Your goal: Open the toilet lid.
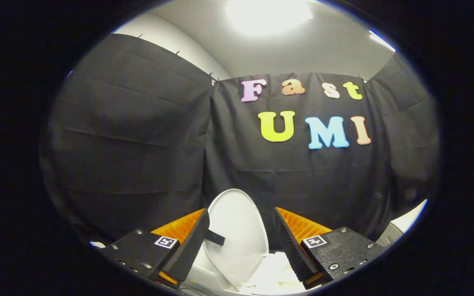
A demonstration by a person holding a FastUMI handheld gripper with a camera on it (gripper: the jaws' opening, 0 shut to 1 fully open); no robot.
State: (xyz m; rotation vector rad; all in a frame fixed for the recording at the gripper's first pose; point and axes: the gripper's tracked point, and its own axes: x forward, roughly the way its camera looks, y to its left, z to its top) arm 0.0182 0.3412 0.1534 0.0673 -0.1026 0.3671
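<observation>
Jaws of the gripper (240, 236) stand wide apart, holding nothing; neither finger touches the toilet lid (237, 230). The lid is between and just beyond the fingers, raised nearly upright, leaning toward the booth wall (146, 144), with a small dark tab (214, 237) on its left side near the left finger. Toilet bowl rim (276, 271) sits below, pale and blown out, so hinge and seat detail are hard to read. Lid looks already open, probably resting near its stop, though I can't confirm it's leaning on anything.

Risks: if it isn't past balance, pulling away could let it drop shut. A finger brushing its edge or the tab could drag it back down. Pushing further could strain the hinge.
</observation>
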